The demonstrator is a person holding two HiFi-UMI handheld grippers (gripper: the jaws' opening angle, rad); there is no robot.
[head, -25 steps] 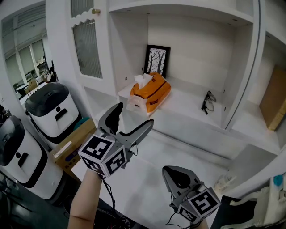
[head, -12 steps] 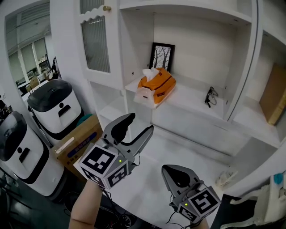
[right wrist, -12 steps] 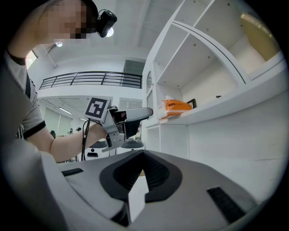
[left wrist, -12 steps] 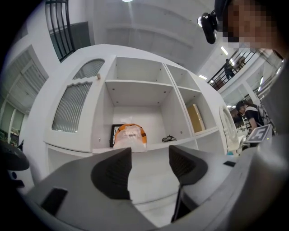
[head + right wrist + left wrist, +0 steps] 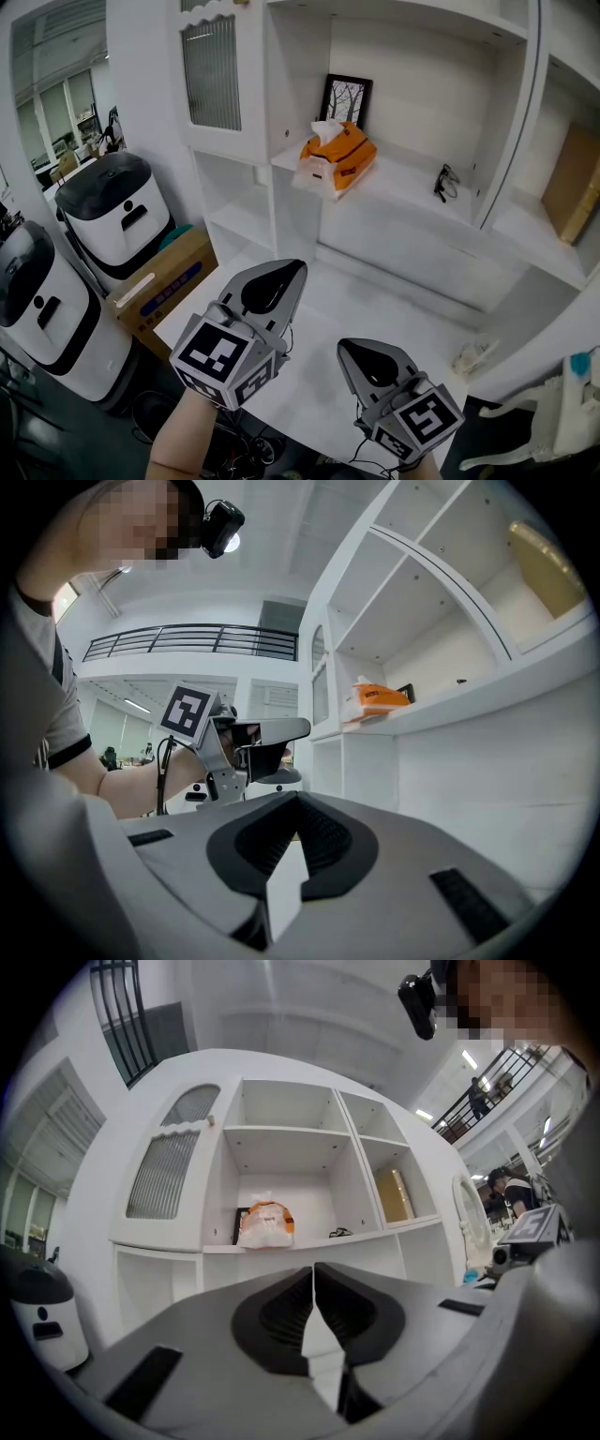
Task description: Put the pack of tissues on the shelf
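Already up on the shelf [image 5: 403,192], the orange pack of tissues [image 5: 336,157] sits at the front edge before a picture frame [image 5: 349,98]. Left gripper [image 5: 281,277] and right gripper [image 5: 361,356], both pressed together and empty, hover over the bench [image 5: 328,314]. Perched so near the lip, the pack could topple if bumped.

Right tongs [image 5: 298,801] closed, empty; left tongs [image 5: 279,731] beyond; tissue pack [image 5: 377,697] on shelf [image 5: 469,694].
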